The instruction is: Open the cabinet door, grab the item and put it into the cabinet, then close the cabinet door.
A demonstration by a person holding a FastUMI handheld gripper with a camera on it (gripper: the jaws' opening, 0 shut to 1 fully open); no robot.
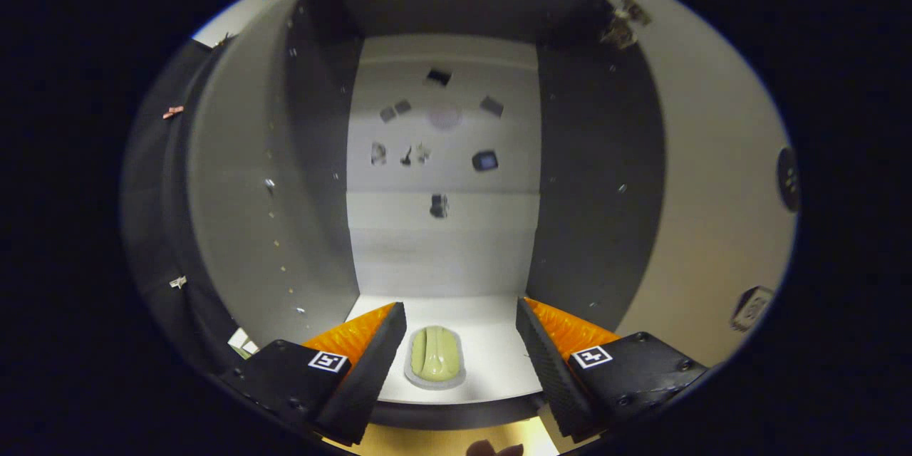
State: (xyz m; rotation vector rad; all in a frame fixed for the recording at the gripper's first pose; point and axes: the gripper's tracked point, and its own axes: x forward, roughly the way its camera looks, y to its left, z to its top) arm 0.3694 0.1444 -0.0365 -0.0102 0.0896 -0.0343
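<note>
We see the gripper (461, 342) spread wide at the open white cabinet (442, 256), holding nothing; the small pale-green item on its grey oval base (434, 358) lies on the cabinet floor (491, 353), between the fingers, touching neither.

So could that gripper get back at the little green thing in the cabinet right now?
Probably yes. The gripper is open, the green item lies between its fingers on the cabinet floor, and the door stands swung aside, so nothing blocks the way.
</note>
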